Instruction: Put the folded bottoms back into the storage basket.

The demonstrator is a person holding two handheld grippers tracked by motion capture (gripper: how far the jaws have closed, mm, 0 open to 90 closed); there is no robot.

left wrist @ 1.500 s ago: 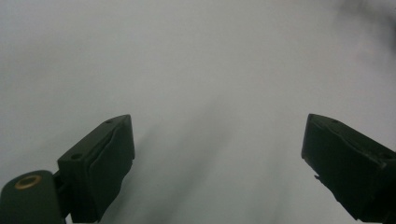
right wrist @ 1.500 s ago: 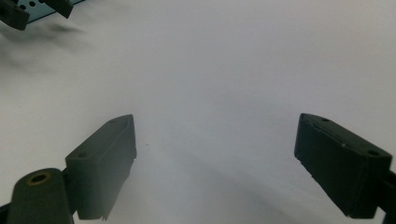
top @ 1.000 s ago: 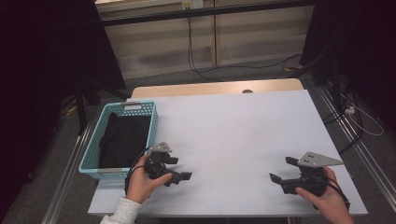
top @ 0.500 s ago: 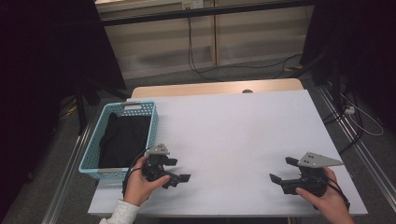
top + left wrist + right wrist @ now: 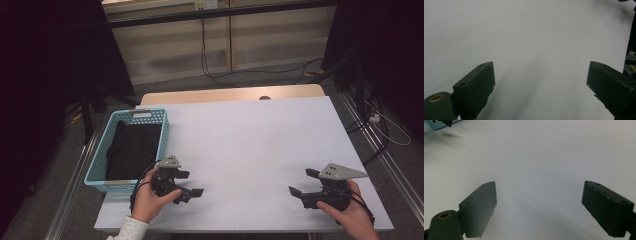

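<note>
The black cloth in the blue basket looks soft and light; pinch a raised fold. Left gripper and right gripper hold jaws spread, empty.

White table; blue basket at left edge, dark cloth inside.
</note>
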